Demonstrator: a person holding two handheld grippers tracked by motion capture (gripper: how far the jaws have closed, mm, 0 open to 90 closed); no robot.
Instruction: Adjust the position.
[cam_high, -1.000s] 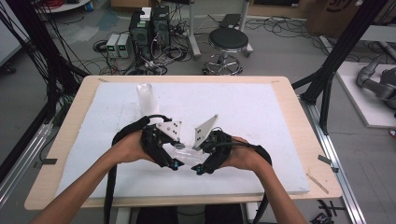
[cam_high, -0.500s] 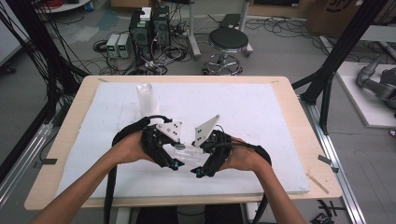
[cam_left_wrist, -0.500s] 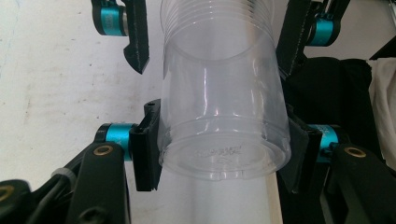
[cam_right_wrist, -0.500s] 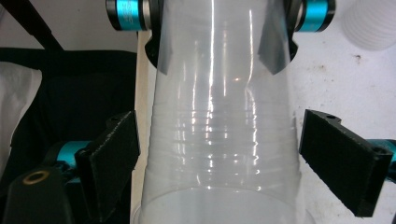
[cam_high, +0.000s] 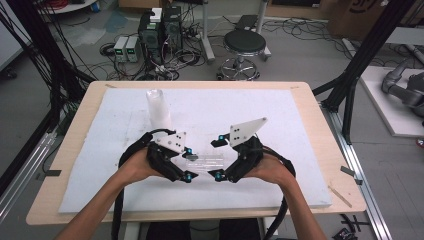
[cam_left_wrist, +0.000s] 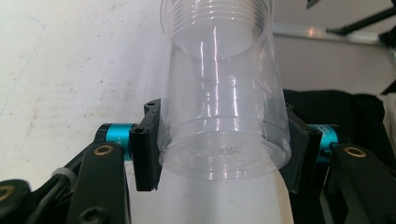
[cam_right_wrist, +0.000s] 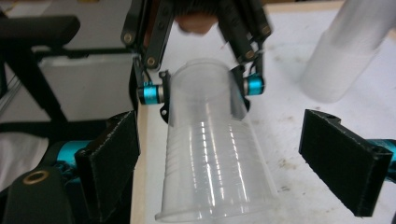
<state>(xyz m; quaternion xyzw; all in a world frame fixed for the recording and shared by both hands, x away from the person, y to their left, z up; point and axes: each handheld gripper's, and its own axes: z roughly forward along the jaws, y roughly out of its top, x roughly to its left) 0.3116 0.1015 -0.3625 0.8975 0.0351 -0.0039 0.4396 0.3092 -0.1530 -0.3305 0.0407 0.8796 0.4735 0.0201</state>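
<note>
Two forearms came in from the near edge of the worktop (cam_high: 300, 115), each hand angled inward so the grippers faced one another over the white mat. The left gripper (cam_high: 186, 162) was clamped on the base end of a clear plastic cup (cam_high: 205, 162), which lay on its side between the two tools, its rim pointing right. In the left gripper view the cup (cam_left_wrist: 222, 93) rose from between the black pads, which pressed its walls on both sides just above the bottom; it held nothing. The right gripper (cam_high: 218, 159) had just been opening its jaws; in the right gripper view they stood wide apart, the cup (cam_right_wrist: 212, 158) lying between them and touching neither pad, its rim nearest the camera and the left gripper (cam_right_wrist: 201, 91) gripping its far end. Farther off, left of centre on the mat, stood a tall stack of clear cups (cam_high: 157, 107), upright and well apart from the grippers; the right gripper view showed it (cam_right_wrist: 348, 51) blurred at upper right.
</note>
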